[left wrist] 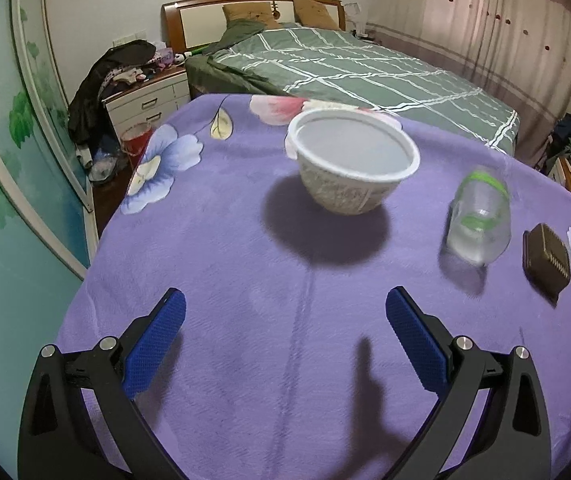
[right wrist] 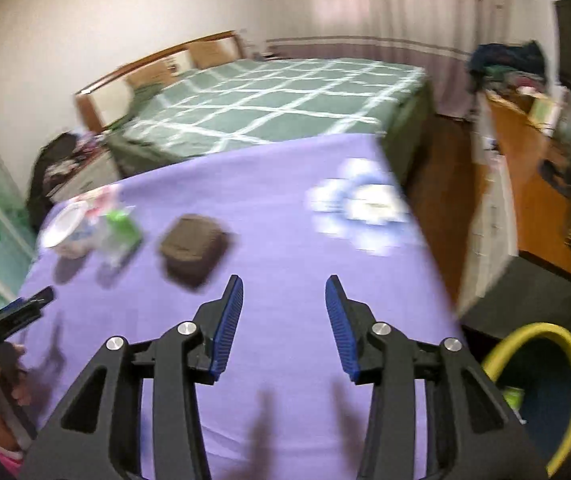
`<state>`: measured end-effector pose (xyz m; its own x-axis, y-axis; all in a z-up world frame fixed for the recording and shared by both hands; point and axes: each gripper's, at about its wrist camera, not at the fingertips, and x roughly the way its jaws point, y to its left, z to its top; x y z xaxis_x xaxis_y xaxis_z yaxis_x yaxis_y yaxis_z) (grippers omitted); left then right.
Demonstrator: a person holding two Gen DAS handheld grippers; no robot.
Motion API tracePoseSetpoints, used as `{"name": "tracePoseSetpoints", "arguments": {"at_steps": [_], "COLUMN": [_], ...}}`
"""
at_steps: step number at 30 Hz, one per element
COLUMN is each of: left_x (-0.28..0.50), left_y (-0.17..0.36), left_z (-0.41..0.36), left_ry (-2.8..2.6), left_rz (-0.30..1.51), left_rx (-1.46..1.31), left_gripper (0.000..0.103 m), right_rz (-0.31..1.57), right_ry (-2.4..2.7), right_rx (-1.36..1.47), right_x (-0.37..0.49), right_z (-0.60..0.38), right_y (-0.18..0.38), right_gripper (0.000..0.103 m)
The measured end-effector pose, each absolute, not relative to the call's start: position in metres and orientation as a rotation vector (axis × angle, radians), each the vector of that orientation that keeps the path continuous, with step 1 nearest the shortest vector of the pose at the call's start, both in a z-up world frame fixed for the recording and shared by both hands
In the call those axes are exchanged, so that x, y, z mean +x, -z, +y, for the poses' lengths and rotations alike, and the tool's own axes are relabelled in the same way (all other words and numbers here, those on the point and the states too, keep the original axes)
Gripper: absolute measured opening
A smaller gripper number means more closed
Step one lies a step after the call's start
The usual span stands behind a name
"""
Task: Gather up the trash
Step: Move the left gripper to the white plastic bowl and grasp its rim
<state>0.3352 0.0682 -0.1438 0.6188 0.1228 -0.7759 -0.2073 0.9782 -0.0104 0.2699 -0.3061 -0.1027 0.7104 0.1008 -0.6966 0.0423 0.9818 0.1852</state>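
Both hand-held grippers — left hand-held gripper (left wrist: pixel 285 312), right hand-held gripper (right wrist: pixel 284 300) — gape, empty.

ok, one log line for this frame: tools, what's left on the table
left tool: open, empty | right tool: open, empty | on table: paper bowl, plastic bottle, brown box | bin: beside table

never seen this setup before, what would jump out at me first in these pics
The purple floral cloth fills both views, with a white bowl standing near its middle. To the bowl's right, in the left wrist view, are a clear plastic bottle with a green label and a dark brown box. Behind the table is a green checked bed; a yellow-rimmed bin sits at the right gripper's lower right.
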Motion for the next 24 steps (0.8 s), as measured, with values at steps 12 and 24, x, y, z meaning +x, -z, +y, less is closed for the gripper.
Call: {"name": "tracePoseSetpoints", "arguments": {"at_steps": [12,24], "left_x": [0.404,0.437], "left_y": [0.135,0.144], "left_z": [0.060,0.065], "left_ry": [-0.234,-0.294], "left_rz": [0.894,0.894], "left_rx": [-0.081,-0.054], "left_gripper": [0.096,0.092], "right_rz": [0.752,0.769], "right_ry": [-0.135,-0.106], "right_rx": [0.109,0.144], "right_x": [0.272,0.278], "right_z": [-0.239,-0.253], "right_y": [0.117,0.124], "right_gripper": [0.045,0.047]}}
